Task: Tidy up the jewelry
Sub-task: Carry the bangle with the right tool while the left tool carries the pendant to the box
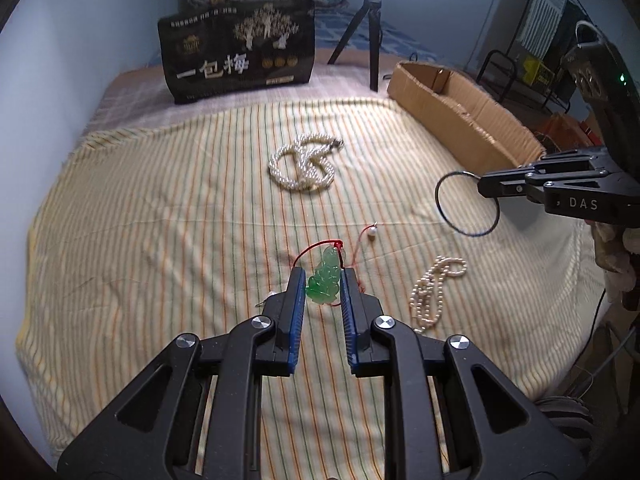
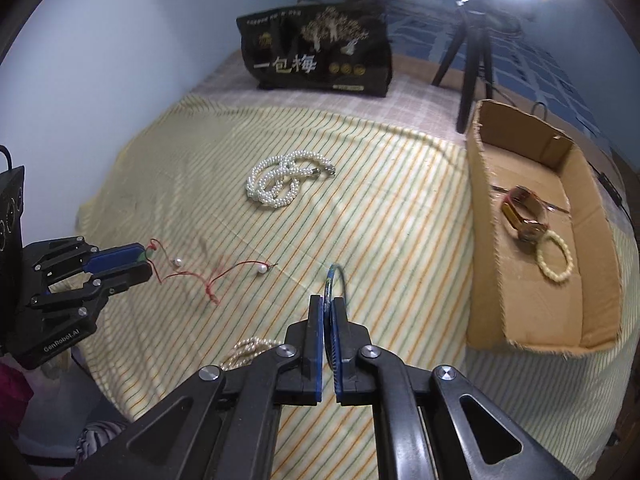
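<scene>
My left gripper (image 1: 322, 276) is shut on a green jade pendant (image 1: 325, 280) with a red cord (image 1: 316, 247) that ends in a pearl (image 1: 371, 233); it also shows in the right wrist view (image 2: 146, 262), low over the striped cloth. My right gripper (image 2: 327, 304) is shut on a thin dark bangle (image 2: 334, 280), held above the cloth; in the left wrist view the bangle (image 1: 442, 208) hangs from its tips (image 1: 482, 184). A thick pearl necklace (image 1: 302, 164) and a small pearl strand (image 1: 434, 292) lie on the cloth.
A cardboard box (image 2: 488, 240) at the right holds a brown bracelet (image 2: 524, 216) and a cream bead bracelet (image 2: 556, 260). A black bag (image 1: 236, 52) and a lamp tripod (image 1: 370, 28) stand at the back. The striped cloth (image 1: 160, 220) covers the bed.
</scene>
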Motion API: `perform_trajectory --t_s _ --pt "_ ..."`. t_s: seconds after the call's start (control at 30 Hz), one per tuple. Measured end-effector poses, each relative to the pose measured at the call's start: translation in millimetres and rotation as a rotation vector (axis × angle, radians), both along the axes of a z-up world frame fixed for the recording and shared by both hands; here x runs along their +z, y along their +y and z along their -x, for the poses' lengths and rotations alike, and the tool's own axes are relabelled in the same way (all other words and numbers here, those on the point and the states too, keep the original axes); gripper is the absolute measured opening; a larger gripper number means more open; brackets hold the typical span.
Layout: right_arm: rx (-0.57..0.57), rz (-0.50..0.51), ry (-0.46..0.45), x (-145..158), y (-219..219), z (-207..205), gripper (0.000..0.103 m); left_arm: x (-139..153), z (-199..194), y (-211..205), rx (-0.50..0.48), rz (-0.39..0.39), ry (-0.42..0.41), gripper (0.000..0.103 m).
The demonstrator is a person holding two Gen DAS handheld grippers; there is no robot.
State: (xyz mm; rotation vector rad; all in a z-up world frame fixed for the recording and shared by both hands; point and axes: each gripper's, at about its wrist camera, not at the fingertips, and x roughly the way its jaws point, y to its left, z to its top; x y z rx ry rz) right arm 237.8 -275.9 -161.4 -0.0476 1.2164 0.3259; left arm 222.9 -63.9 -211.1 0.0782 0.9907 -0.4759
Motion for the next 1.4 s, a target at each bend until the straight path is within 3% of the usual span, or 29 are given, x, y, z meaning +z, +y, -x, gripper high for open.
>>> perform_trajectory --t_s 0.43,0.77,1.03,1.4 --pt "-0.104 -0.055 -0.104 51 -42 40 0.001 57 27 -2 -0.019 0.056 -0.081 0.016" --pt "-0.182 -0.052 -0.163 81 -94 52 0.001 89 26 -40 -0.067 0.11 -0.117 0.016" --pt "-0.226 -0.038 -0.196 91 -132 41 0.001 103 10 -83 -0.112 0.133 -0.138 0.016" --pt "-0.252 -0.006 -0.222 92 -174 -6 0.001 123 -34 -148 -0.178 0.172 -0.169 0.016"
